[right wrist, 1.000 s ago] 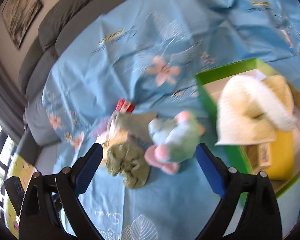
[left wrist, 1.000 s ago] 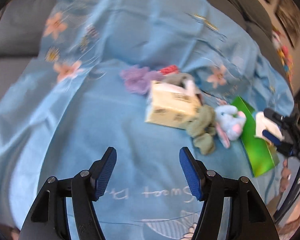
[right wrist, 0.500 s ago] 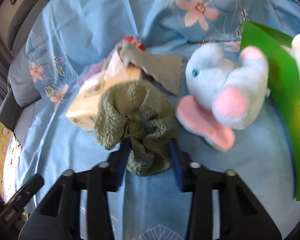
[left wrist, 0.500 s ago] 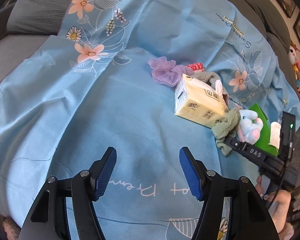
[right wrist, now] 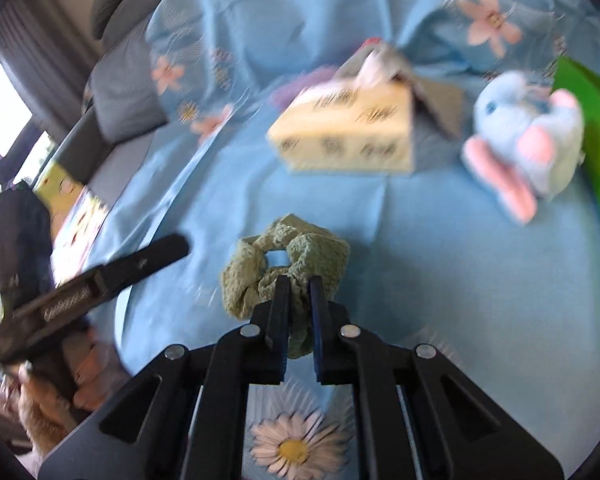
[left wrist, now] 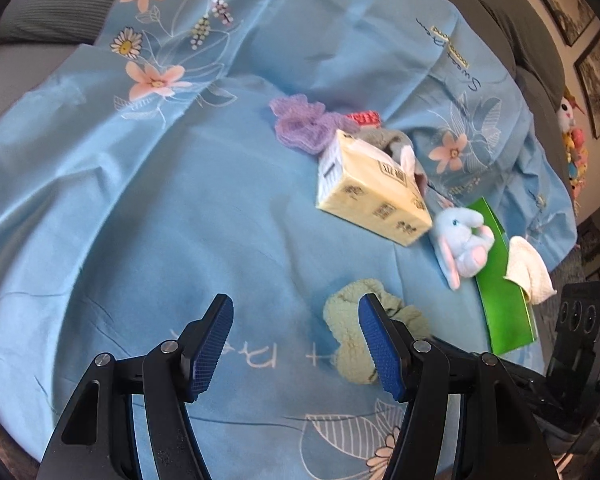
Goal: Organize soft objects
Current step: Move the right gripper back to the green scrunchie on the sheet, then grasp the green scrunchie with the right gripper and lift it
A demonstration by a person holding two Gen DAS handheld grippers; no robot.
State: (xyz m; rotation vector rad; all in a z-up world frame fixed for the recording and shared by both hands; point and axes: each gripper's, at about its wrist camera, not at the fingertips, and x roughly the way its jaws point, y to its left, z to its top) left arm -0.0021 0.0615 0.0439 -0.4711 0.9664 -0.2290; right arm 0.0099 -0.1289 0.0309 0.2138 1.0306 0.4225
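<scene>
So the right gripper is pinching the green scrunchie, fingers pressed nearly together on the near edge of its ruffled loop. The scrunchie is hanging or sitting low over the blue sheet just in front of the tissue box; I can't tell if it's lifted or touching the sheet. The far part of the ring is flopping open with a bit of sheet showing through the hole.

The left gripper is hovering with its fingers spread wide and holding nothing, the scrunchie peeking out behind its right finger.

Handling-wise, I'm guessing this thing is super light and squishy, all loose fabric over elastic, so nothing to break. It's probably going to sag and swing from wherever it's held, and a thin pinch on the ruffle alone could slip, so grabbing through the whole band seems safest.

Other stuff is lying around: a blue bunny leaning against the green box, which has a white cloth draped on it, and a purple scrunchie behind the tissue box. The green box is looking like the drop spot, but that's just my guess.
</scene>
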